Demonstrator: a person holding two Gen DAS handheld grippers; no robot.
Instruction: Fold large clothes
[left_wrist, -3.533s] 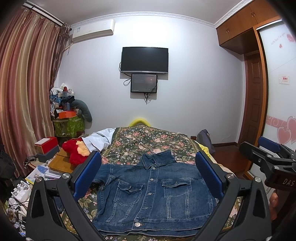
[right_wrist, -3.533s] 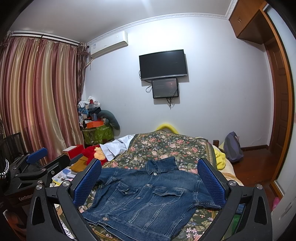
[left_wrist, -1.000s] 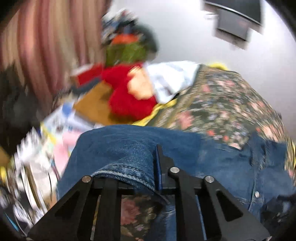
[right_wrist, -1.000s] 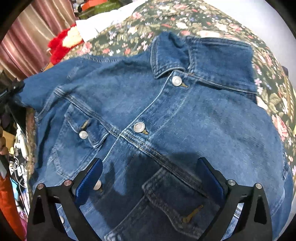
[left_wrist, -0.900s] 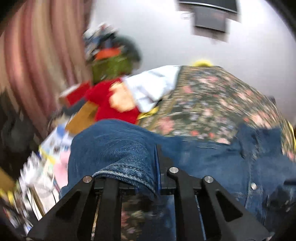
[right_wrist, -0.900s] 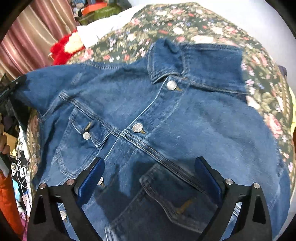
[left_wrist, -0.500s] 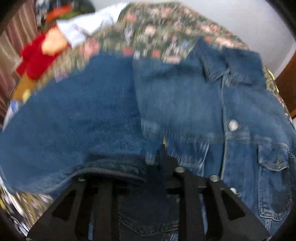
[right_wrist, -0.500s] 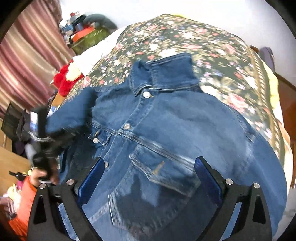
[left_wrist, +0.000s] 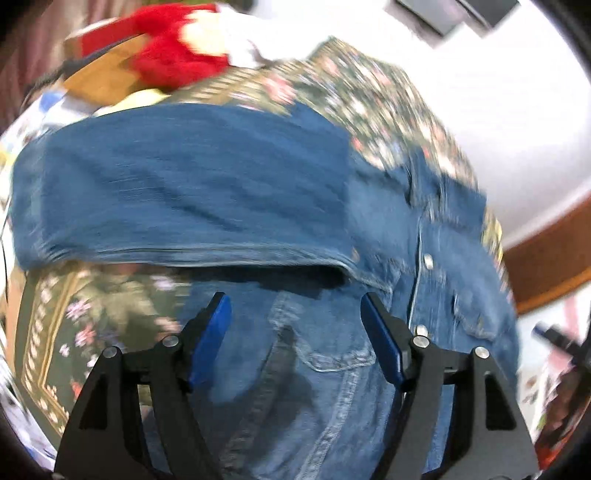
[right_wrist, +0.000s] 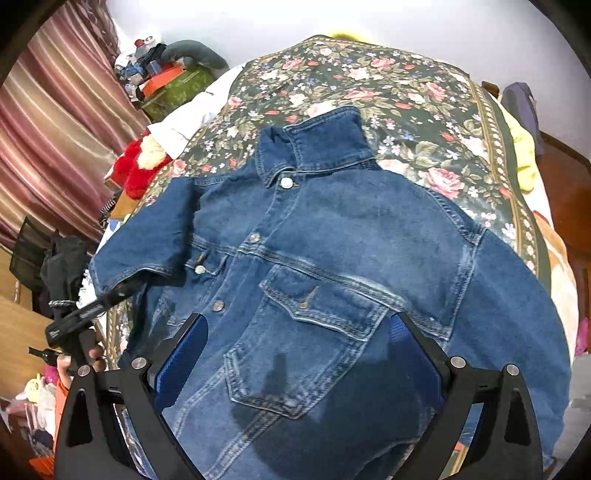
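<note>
The dark blue denim jacket (right_wrist: 332, 258) lies front-up on the floral-quilted bed (right_wrist: 406, 99), its sleeve (left_wrist: 184, 184) folded across just ahead of the left gripper (left_wrist: 295, 321), whose jaws are opening with nothing between them. The right gripper (right_wrist: 295, 354) hovers above the chest pocket (right_wrist: 306, 332), jaws wide apart.

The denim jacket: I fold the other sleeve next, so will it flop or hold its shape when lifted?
The denim jacket probably drapes but stiffly: its folded sleeve lies as a broad slab, hardly creased. Thick seams and metal buttons suggest some weight. It likely won't slide on the floral bedspread.
</note>
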